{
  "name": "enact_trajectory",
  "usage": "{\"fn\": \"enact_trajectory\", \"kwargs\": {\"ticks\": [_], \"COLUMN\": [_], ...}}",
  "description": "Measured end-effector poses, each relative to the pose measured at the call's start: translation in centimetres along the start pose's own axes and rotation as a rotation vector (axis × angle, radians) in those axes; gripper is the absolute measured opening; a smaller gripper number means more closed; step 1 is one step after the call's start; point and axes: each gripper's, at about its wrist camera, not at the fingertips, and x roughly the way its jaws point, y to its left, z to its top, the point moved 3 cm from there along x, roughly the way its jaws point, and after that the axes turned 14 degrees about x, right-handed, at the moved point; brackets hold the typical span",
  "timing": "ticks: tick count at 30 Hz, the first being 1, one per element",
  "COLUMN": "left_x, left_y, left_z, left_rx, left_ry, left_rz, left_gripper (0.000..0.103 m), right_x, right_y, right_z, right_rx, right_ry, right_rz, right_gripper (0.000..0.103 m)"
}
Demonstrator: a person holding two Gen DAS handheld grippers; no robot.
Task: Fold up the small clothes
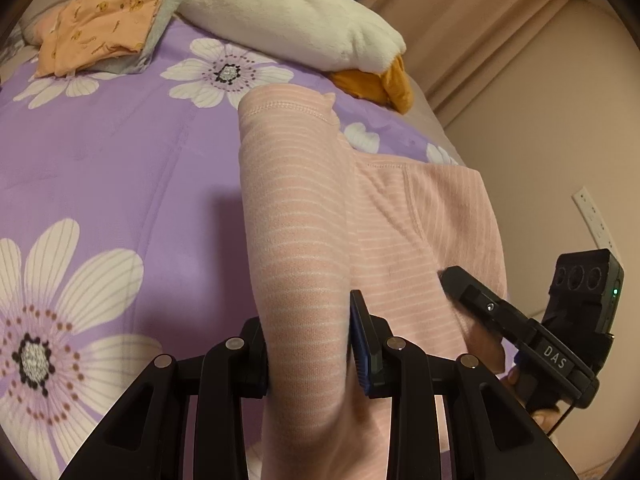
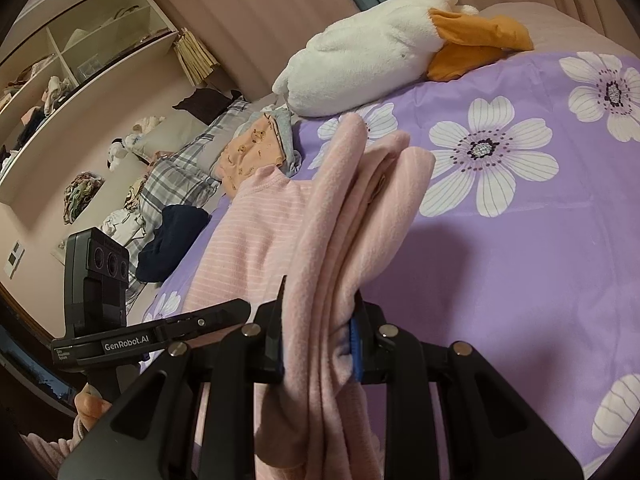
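Observation:
A pink garment with thin white stripes [image 1: 304,216] is lifted over the purple flowered bedspread [image 1: 120,160]. My left gripper [image 1: 308,344] is shut on a thick fold of it, the cloth filling the gap between the pads. My right gripper [image 2: 320,332] is shut on another bunched fold of the same pink garment [image 2: 340,220], whose plain inner side faces the right wrist camera. Each view shows the other gripper beside it: the right gripper [image 1: 448,276] at the garment's right edge, the left gripper [image 2: 244,304] at the left, a hand under each.
A white plush duck [image 1: 296,16] with an orange beak lies at the far side of the bed. A folded orange printed garment [image 1: 100,28] sits on grey cloth at the far left. Plaid bedding, a dark garment [image 2: 176,236] and shelves [image 2: 80,48] lie beyond.

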Motion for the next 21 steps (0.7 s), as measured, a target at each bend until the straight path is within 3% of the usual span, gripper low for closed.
{"fn": "enact_trajectory", "kwargs": {"ticks": [21], "left_x": [4.2], "left_y": [3.7], "left_z": [2.3], "left_rx": [0.016], "left_ry": [0.031], "left_rz": [0.074], "left_gripper": [0.030], "right_x": [6.5], "right_y": [-1.1], "right_z": [2.0], "right_rx": [-0.026], "right_ry": [0.025], "right_rz": [-0.081], "right_gripper": [0.024]}}
